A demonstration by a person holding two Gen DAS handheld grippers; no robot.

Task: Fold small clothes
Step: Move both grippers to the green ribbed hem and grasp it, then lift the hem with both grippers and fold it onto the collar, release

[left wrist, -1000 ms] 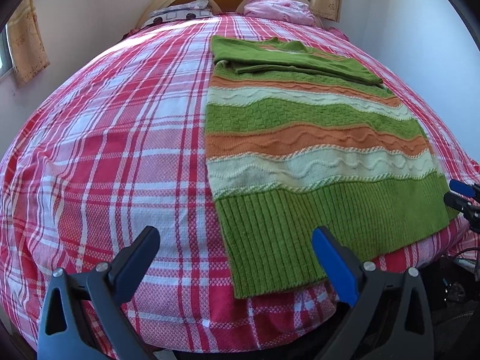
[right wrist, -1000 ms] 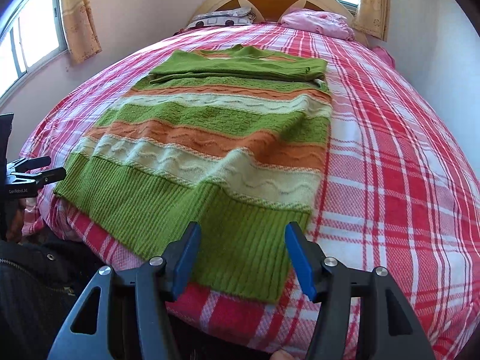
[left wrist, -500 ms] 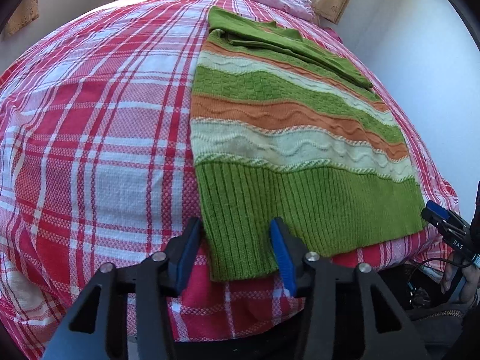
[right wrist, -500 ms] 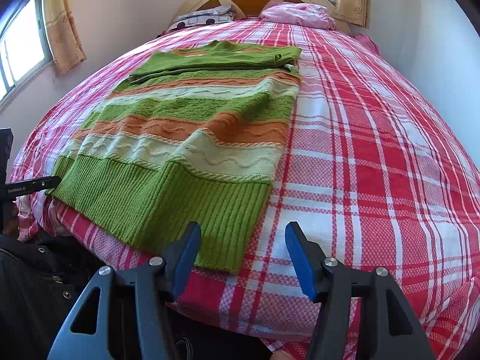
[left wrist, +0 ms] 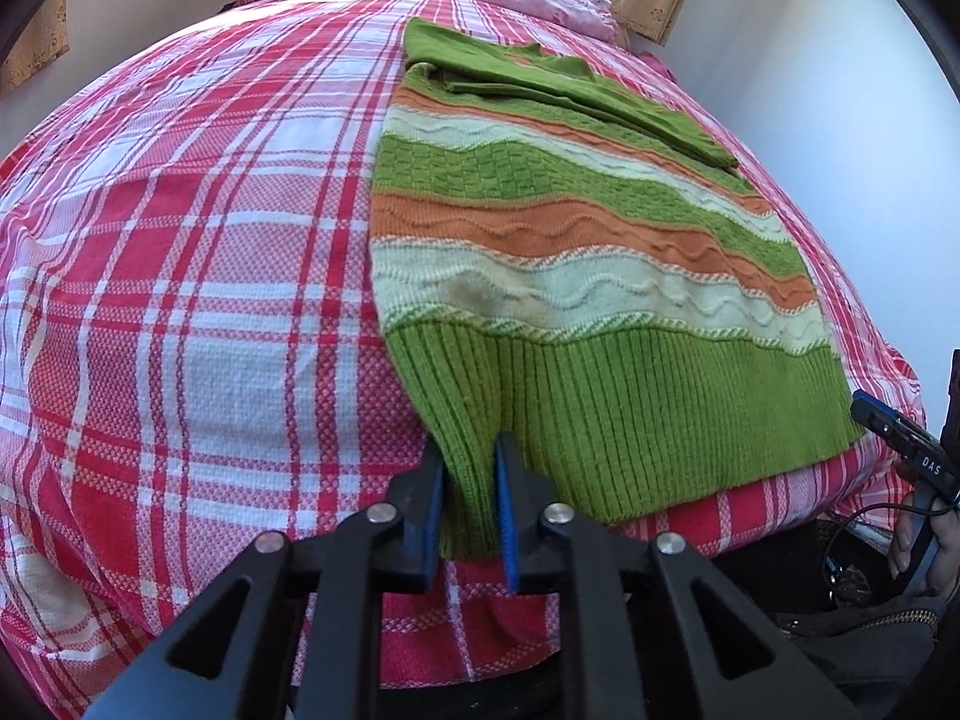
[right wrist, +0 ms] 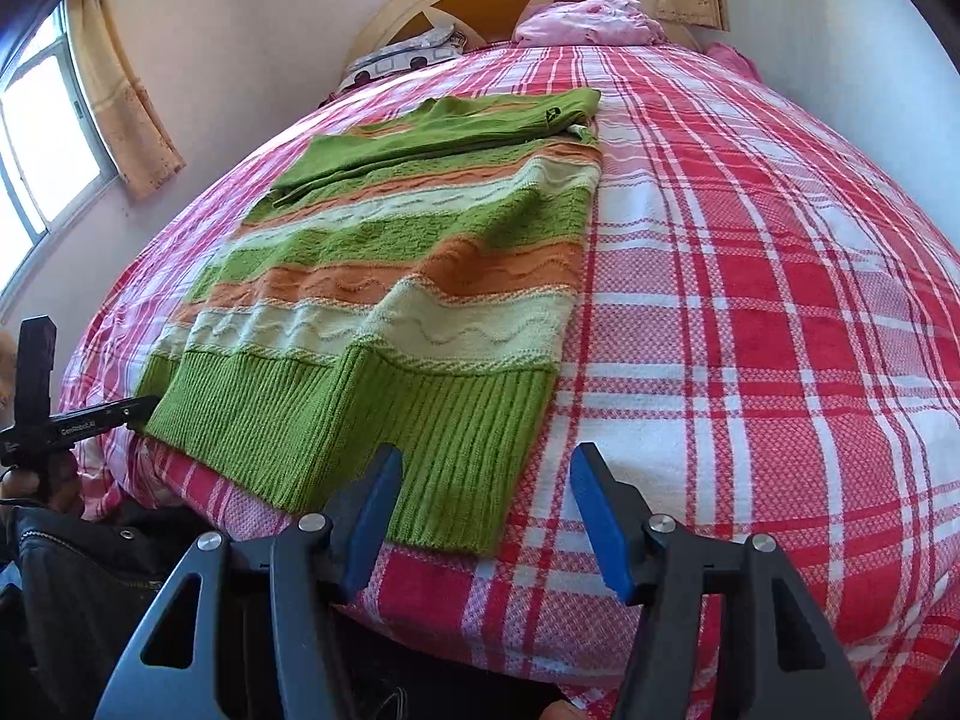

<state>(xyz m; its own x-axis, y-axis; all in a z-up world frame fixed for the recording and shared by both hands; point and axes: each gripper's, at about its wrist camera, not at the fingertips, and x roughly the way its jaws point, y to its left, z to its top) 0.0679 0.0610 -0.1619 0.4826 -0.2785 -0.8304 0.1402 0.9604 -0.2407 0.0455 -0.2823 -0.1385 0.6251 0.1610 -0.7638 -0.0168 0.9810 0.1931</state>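
A knitted sweater (left wrist: pixel 570 276) with green, orange and cream stripes lies flat on the bed, its sleeves folded across the top and its ribbed green hem toward me. The jaws of my left gripper (left wrist: pixel 468 456) are closing on the hem's near left corner, and the fabric is bunched between the blue pads. In the right wrist view the sweater (right wrist: pixel 420 276) lies ahead to the left. My right gripper (right wrist: pixel 487 462) is open over the hem's right corner, its left finger above the rib and its right finger over bare bedspread. Each gripper also shows at the edge of the other's view.
The bed's red, pink and white plaid cover (right wrist: pixel 750 300) stretches far to the sides. A pink pillow (right wrist: pixel 588 21) and a patterned one (right wrist: pixel 408 57) lie by the wooden headboard. A dark jacket (right wrist: pixel 78 570) hangs below the bed's near edge, and a wall stands close by.
My left gripper came in over the hem's left corner and closed from wide open onto it, puckering the rib. My right gripper shifted right toward the hem's other corner and stayed open.
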